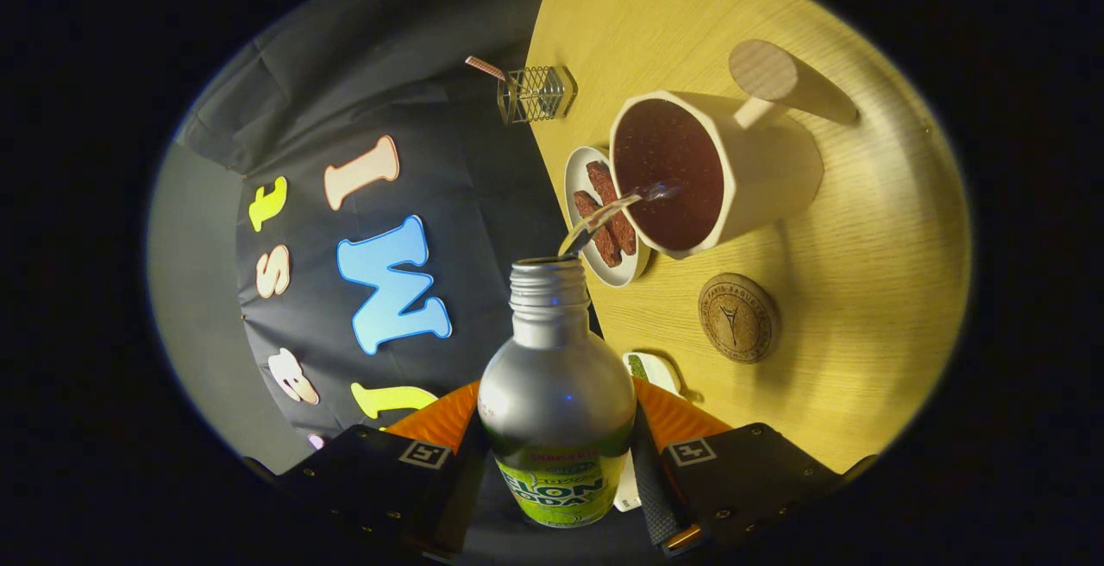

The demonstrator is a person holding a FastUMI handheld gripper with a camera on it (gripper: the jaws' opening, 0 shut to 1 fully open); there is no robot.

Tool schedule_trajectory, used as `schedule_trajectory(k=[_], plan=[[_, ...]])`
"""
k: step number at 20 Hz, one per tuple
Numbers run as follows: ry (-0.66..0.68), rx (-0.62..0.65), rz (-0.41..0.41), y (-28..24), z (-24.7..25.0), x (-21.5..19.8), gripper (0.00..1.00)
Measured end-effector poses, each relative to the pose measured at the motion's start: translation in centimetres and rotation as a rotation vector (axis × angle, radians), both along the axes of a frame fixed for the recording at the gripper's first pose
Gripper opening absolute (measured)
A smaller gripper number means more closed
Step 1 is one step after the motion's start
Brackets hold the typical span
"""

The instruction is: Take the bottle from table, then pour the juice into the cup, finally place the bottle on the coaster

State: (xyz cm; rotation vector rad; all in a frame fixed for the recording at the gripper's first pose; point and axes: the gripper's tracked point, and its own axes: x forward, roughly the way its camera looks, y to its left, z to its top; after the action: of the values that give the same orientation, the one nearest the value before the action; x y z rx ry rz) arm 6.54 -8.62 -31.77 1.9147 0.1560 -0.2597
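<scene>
In the gripper view, the gripper [559, 454] is clamped on the bottle [556, 411], a finger pressing each flank of its silver body, and holds it tipped so the open neck points toward the cup [716, 171]. A thin stream of juice [604, 219] arcs from the mouth into the cup, so the pickup looks done and the pour is under way; setting the bottle on the coaster [738, 317] remains. The cup, a pale faceted mug with a wooden knob handle, already holds dark, speckled liquid well up its wall. Touching its near side, by the tabletop [862, 290] edge, a small white dish [604, 219] carries two brown bars. The round cork coaster lies bare, just beside the cup. A wire holder [533, 93] stands at the table's edge beyond the dish.
</scene>
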Motion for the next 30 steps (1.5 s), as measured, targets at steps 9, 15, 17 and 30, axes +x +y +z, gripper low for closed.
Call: schedule_trajectory(k=[9, 15, 17, 30], plan=[[0.004, 0.026, -0.019, -0.1, 0.0, 0.0, 0.76], [0.013, 0.042, -0.026, -0.1, 0.0, -0.1, 0.76], [0.013, 0.044, -0.022, -0.1, 0.0, -0.1, 0.76], [0.001, 0.081, -0.064, -1.1, 0.7, 0.4, 0.76]])
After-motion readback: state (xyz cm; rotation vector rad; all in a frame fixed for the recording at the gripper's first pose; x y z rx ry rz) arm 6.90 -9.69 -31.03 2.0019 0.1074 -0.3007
